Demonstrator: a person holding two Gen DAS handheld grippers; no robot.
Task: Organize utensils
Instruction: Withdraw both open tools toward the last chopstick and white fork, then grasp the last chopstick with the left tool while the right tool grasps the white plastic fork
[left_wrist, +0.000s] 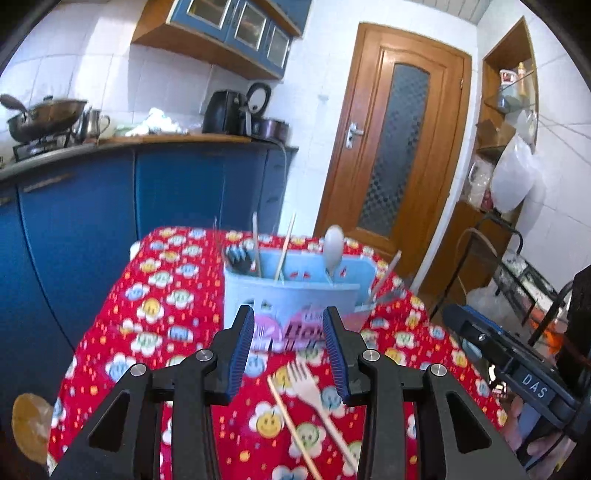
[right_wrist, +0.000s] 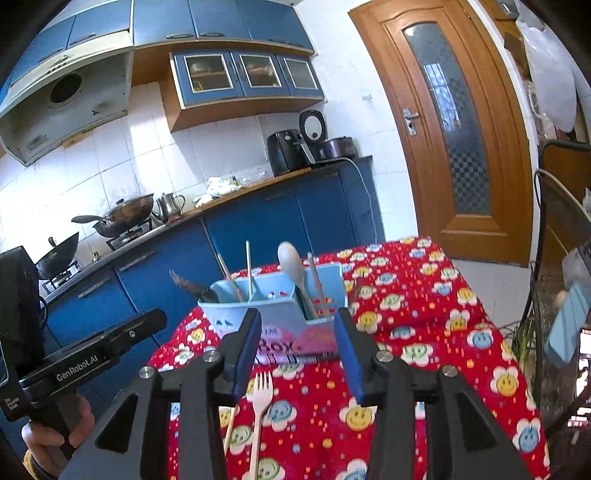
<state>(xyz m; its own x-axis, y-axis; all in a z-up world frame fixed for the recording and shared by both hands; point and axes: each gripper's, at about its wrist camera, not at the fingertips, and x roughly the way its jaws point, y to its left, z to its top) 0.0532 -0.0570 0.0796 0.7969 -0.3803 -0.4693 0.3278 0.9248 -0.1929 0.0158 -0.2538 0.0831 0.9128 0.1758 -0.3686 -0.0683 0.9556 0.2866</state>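
table (right_wrist: 424, 295) w/ red smiley-flower cloth | on it: blue caddy (right_wrist: 273, 314) far end; pale fork (right_wrist: 260, 398) + chopstick (right_wrist: 229, 428) lying loose near edge, side by side

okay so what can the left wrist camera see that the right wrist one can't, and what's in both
Only the left wrist view shows the alcove shelves right of the door and the white bag hanging there. Only the right wrist view shows the range hood and a second wok. Both show the blue utensil holder, the pale fork and single chopstick on the red tablecloth, and each camera's own claw open and empty: left claw, right claw.
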